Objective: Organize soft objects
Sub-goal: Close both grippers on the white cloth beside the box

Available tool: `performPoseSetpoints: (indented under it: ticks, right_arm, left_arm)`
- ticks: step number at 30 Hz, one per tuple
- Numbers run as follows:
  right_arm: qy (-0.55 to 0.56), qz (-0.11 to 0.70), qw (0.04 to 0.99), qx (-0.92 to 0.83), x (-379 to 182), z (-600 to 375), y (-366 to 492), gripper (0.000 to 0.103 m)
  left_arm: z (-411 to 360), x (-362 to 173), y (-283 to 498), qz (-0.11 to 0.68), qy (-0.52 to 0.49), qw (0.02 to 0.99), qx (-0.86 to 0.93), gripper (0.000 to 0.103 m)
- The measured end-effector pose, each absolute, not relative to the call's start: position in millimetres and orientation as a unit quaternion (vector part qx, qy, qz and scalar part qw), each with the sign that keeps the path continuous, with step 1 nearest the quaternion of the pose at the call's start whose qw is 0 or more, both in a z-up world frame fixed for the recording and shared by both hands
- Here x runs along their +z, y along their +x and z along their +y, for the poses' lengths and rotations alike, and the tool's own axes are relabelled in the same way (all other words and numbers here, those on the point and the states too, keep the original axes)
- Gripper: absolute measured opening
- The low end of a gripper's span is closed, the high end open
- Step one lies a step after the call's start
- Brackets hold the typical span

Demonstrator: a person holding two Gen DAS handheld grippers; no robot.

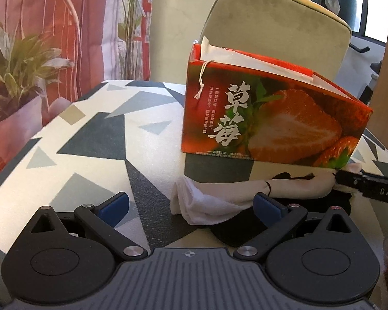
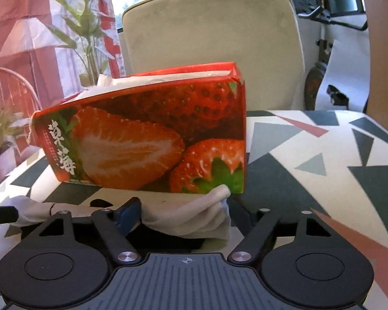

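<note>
A white cloth (image 1: 214, 201) lies rolled just in front of the strawberry box (image 1: 271, 118), its long axis running along the box's front face. The left gripper (image 1: 191, 205) stands open around one end; the right gripper (image 2: 186, 217) straddles the other, not visibly pressing.

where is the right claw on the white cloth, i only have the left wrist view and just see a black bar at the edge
Observer: The right claw straddles one end of the white cloth, which fills the gap between its fingers.
Operator: is it clamped
Observer: Cannot tell. One blue pad sits against the fabric, and the other is hidden behind it.
Operator: what's right of the strawberry box
Observer: Beyond the strawberry box, the tablecloth shows pink triangles.
</note>
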State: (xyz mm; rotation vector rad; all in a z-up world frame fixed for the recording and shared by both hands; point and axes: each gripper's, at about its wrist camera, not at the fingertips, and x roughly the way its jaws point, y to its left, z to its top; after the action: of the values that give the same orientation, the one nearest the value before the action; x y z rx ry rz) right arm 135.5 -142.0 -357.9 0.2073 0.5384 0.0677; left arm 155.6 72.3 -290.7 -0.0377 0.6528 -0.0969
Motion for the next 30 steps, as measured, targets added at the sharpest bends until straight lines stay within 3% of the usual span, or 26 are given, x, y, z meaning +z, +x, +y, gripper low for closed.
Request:
performPoseSetpoints:
  ticks: [5, 11, 24, 25, 27, 30]
  right_arm:
    - [0.105, 0.278, 0.953, 0.055, -360.4, -140.4, 138.9, 0.070]
    - [0.183, 0.281, 0.941, 0.045, -366.0, -164.8, 142.2, 0.067]
    - [0.202, 0.293, 0.934, -0.003, -367.4, -172.3, 146.6, 0.063]
    - [0.202, 0.296, 0.934, -0.002, -367.8, -171.9, 147.7, 0.061]
    - [0.201, 0.299, 0.933, 0.006, -369.4, -170.5, 148.5, 0.045]
    - [0.190, 0.303, 0.934, 0.013, -370.6, -165.4, 146.8, 0.031]
  left_arm:
    - [67.7, -291.4, 156.6, 0.321, -0.017, 0.945, -0.068, 0.098]
    - [64.3, -293.8, 155.8, 0.318, -0.014, 0.945, -0.076, 0.093]
    - [65.0, -298.1, 158.9, 0.328, -0.016, 0.941, -0.079, 0.090]
    - [65.7, -298.9, 159.6, 0.330, -0.018, 0.940, -0.078, 0.090]
    - [66.9, -299.8, 160.7, 0.335, -0.024, 0.939, -0.077, 0.090]
    - [68.3, -299.4, 161.4, 0.334, -0.030, 0.939, -0.076, 0.090]
